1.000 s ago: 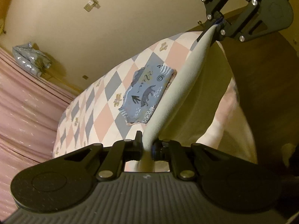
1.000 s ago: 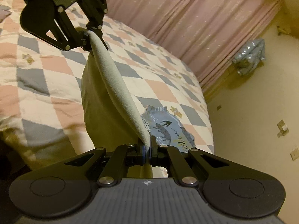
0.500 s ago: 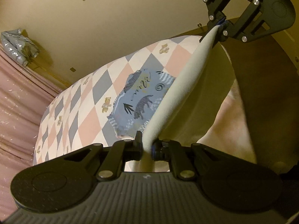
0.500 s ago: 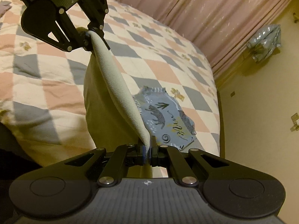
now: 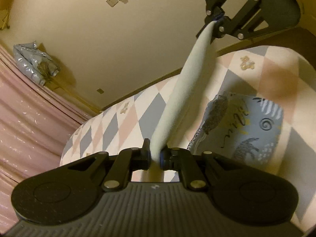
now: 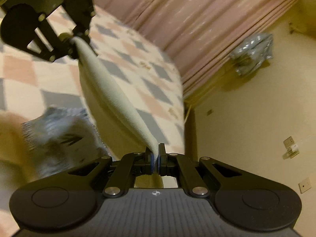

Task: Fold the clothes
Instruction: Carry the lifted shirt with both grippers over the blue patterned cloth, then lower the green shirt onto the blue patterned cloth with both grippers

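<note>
A pale grey-green garment (image 5: 183, 90) hangs stretched between both grippers above the bed. My left gripper (image 5: 155, 154) is shut on one end of its top edge. My right gripper (image 6: 155, 159) is shut on the other end, and in the left wrist view it shows at the upper right (image 5: 216, 22). In the right wrist view the left gripper (image 6: 74, 38) pinches the garment (image 6: 110, 98) at the upper left. A folded blue patterned garment (image 5: 243, 128) lies on the checked bedspread (image 5: 122, 122) below; it looks blurred in the right wrist view (image 6: 57, 136).
The bed carries a pink, grey and white diamond quilt (image 6: 138, 59). Pink curtains (image 6: 197, 19) run along its far side. A silvery blue bundle (image 5: 33, 61) sits in the corner by the cream wall, which has sockets (image 6: 290, 147).
Both grippers have swung across the bed with the stretched garment. The blue patterned garment has shifted right in the left wrist view and left in the right wrist view, with motion blur.
</note>
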Available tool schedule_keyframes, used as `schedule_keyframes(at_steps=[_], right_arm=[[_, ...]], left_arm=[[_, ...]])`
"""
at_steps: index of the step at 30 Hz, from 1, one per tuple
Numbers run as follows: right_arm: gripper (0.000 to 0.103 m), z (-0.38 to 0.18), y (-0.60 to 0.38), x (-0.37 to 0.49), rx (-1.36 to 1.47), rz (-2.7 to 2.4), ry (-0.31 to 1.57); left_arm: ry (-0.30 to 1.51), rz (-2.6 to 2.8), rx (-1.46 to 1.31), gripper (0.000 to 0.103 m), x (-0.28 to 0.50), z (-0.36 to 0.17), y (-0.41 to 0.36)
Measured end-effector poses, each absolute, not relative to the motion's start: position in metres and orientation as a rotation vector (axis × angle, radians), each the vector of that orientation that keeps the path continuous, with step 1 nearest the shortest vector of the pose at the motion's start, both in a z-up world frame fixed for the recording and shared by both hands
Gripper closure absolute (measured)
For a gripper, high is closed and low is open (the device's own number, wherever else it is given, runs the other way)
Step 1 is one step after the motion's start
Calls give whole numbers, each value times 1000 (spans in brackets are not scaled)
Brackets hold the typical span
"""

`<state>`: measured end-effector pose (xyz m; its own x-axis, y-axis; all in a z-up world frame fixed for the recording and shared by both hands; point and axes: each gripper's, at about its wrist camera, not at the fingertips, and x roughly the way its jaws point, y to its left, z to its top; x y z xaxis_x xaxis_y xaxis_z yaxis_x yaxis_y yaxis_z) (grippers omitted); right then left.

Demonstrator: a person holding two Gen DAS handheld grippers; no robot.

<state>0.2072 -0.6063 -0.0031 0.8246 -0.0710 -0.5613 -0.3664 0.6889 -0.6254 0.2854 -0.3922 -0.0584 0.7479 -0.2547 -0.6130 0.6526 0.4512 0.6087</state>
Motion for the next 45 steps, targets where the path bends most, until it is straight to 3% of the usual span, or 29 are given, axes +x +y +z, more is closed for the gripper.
schedule_keyframes(at_steps=[7,10,16,19,20,28,35,38,41,42,43,45], right_arm=[[101,-130,-603,198,-742,308,782],[99,-163,-601,181,-733,356,835],[95,-169,-608,168,-836,402,818],[96,-163,-608,169,-880,426,803],[102,-164,-609,172,-877,433,811],[101,-170,-597,152,-900,453,821],[89,-182,-589,141,-920,428,856],[89,-179,-594,130,-929,416,833],[91,-179,-596,128,-922,417,823],[100,-179,-596,128,-912,419,827],[103,-179,-597,129,-903,422,831],[101,-184,-596,130,-905,426,848]], left_arm=[[675,-670,1006,95,265,-192,-388],[683,-656,1028,92,248,-218,-385],[697,-581,1013,86,239,-212,-376],[701,-575,1026,88,240,-208,-379],[703,-576,1026,90,240,-207,-380],[710,-582,1072,91,235,-220,-381],[698,-563,1076,87,224,-219,-375],[664,-554,1073,86,215,-215,-371],[646,-567,1099,86,209,-220,-370],[654,-575,1101,87,210,-223,-370],[663,-583,1103,88,211,-226,-371],[674,-592,1107,88,212,-228,-371]])
